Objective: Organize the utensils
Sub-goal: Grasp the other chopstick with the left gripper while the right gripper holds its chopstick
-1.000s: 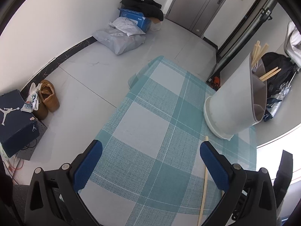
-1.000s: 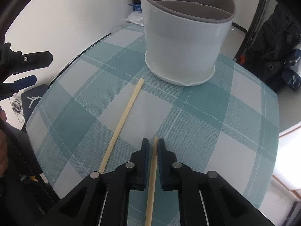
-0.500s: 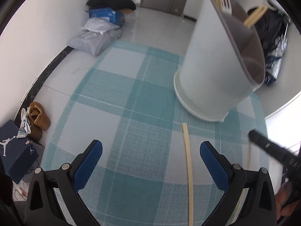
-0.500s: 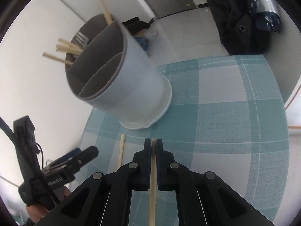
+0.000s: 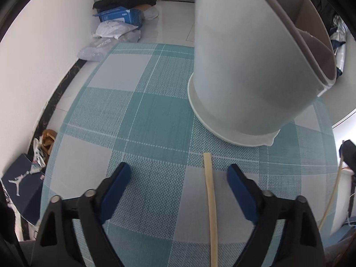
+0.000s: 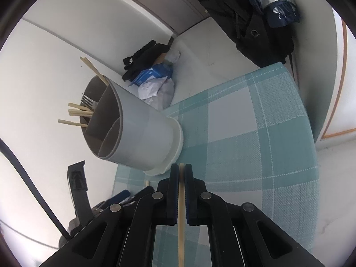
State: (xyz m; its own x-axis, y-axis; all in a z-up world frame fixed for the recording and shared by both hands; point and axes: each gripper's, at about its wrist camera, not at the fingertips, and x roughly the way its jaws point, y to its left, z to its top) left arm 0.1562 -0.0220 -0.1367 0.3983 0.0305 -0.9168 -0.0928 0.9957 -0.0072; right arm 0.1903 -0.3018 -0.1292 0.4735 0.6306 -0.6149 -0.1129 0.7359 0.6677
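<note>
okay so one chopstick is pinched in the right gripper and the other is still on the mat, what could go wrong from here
1. The right gripper pinches its chopstick near one end, so the long free length could swing or slip on the way to the utensil holder.
2. The loose chopstick lies flat on the checked mat, off-centre between the left gripper's open jaws, which have just been closing; they may push it aside.

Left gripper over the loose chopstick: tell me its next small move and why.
Probably shift the left gripper sideways to centre on the loose chopstick and finish closing. Its fingers have just been closing, the chopstick lies flat on the checked mat between them untouched, nearer one finger.
</note>
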